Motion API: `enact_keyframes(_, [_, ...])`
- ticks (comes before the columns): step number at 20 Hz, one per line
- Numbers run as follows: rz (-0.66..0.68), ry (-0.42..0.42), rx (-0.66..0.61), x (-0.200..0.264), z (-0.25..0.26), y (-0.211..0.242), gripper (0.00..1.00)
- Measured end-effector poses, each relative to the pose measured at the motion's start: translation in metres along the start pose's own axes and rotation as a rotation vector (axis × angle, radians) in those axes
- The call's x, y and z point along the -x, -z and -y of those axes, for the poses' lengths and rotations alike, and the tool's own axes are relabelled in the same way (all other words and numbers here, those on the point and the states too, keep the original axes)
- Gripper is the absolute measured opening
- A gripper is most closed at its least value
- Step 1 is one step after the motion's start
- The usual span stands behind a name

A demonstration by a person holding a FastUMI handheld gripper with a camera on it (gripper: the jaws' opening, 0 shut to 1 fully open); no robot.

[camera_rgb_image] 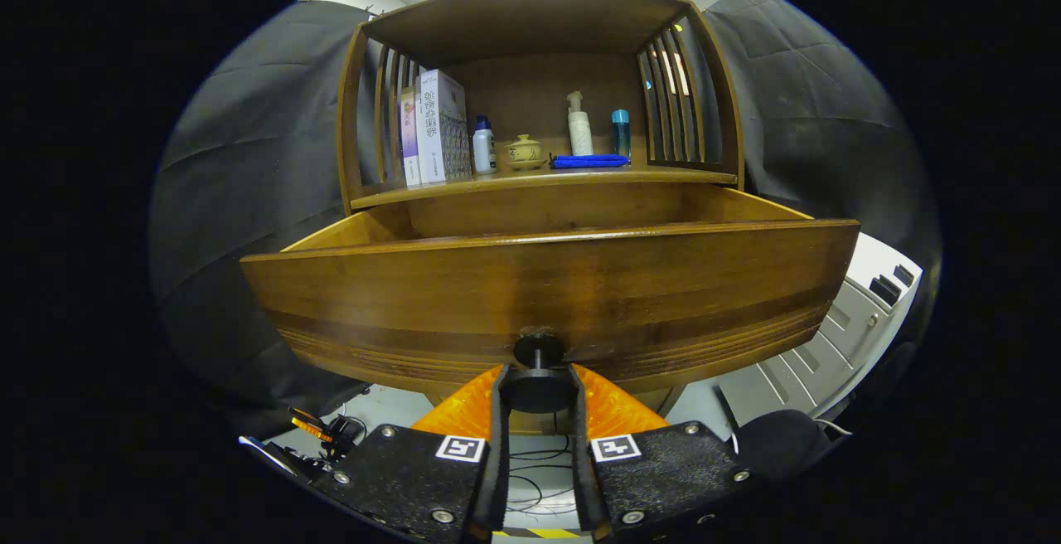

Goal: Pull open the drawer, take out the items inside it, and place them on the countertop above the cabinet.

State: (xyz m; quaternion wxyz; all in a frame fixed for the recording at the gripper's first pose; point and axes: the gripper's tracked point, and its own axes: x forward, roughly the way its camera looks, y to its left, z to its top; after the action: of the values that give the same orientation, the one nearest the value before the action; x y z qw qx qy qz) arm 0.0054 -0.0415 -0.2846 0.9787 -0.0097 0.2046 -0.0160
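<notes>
Cabinet (530, 21) ahead, drawer (547, 287) pulled well out, front panel close to the gripper. Drawer contents hidden behind the front from this low angle, can't tell what's inside. Countertop (539, 181) above already holds books (435, 125), 3 bottles, a small pot (525, 152), blue cloth (590, 161).

Gripper (537, 386) level, pointing straight at the panel, low on it, 2 fingers nearly closed, clamped on the knob (537, 388).

Risks: pulling further could run the drawer off its rails. Crowded countertop leaves little landing room, items could get knocked over.
</notes>
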Motion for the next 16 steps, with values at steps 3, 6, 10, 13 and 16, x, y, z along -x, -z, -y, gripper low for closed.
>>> enact_keyframes(3, [-0.005,-0.016,0.0,0.002,0.0,0.003,0.37])
enact_keyframes(6, [-0.004,-0.021,-0.008,0.003,-0.002,0.002,0.42])
enact_keyframes(10, [0.067,-0.081,0.015,0.024,-0.011,-0.007,0.6])
enact_keyframes(13, [0.107,-0.12,0.014,0.041,-0.019,-0.022,0.96])
enact_keyframes(16, [0.152,-0.133,0.013,0.051,-0.021,-0.056,0.96])
